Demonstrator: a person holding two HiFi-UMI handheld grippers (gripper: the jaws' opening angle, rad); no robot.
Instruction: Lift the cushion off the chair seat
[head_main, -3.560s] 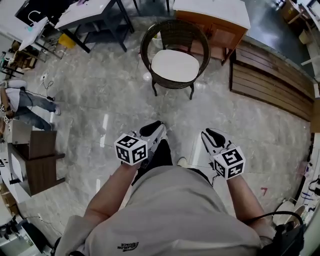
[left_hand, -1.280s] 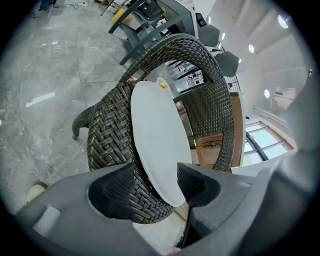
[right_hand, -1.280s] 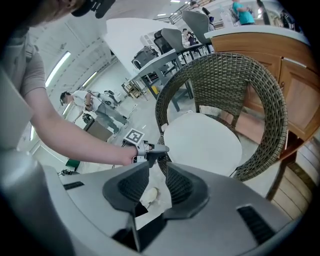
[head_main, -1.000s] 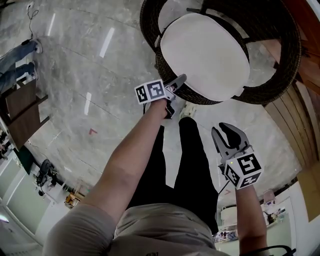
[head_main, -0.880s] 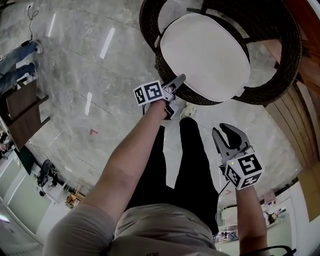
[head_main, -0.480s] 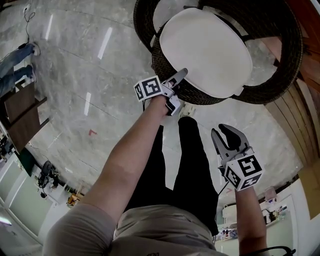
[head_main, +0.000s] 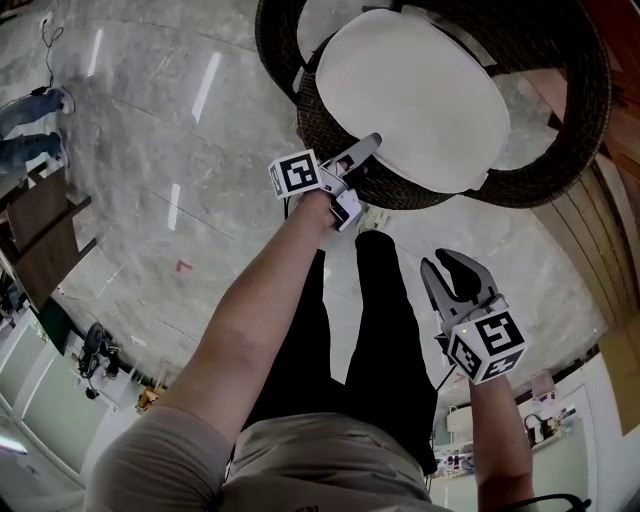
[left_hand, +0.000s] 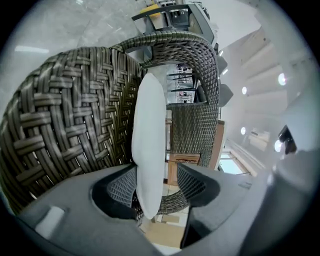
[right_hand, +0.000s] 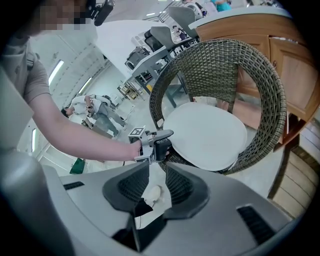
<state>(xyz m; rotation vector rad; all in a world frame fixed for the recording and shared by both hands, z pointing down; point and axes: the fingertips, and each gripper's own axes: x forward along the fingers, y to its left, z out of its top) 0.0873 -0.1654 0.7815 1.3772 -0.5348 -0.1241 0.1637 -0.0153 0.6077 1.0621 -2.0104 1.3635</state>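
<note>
A white oval cushion (head_main: 410, 95) lies on the seat of a round dark wicker chair (head_main: 555, 165). My left gripper (head_main: 366, 148) is at the cushion's near left edge. In the left gripper view its jaws stand apart, with the cushion's thin edge (left_hand: 149, 145) running between them and the wicker seat front (left_hand: 60, 125) to the left. My left gripper (left_hand: 156, 172) is open. My right gripper (head_main: 457, 265) hangs lower right, well short of the chair, jaws a little apart and holding nothing. The right gripper view shows the cushion (right_hand: 205, 135), the chair back (right_hand: 220, 75) and the left gripper (right_hand: 159, 136) beyond my right gripper (right_hand: 158, 167).
The person's black-trousered legs and a pale shoe (head_main: 374, 218) stand just in front of the chair. A wooden cabinet (right_hand: 295, 75) is behind it and a plank platform (head_main: 605, 250) to the right. Dark furniture (head_main: 50, 225) and another person's legs (head_main: 30, 150) are far left.
My left gripper has pushed forward from the wicker rim until the cushion's edge sits between its jaws. The right gripper has hardly moved.
</note>
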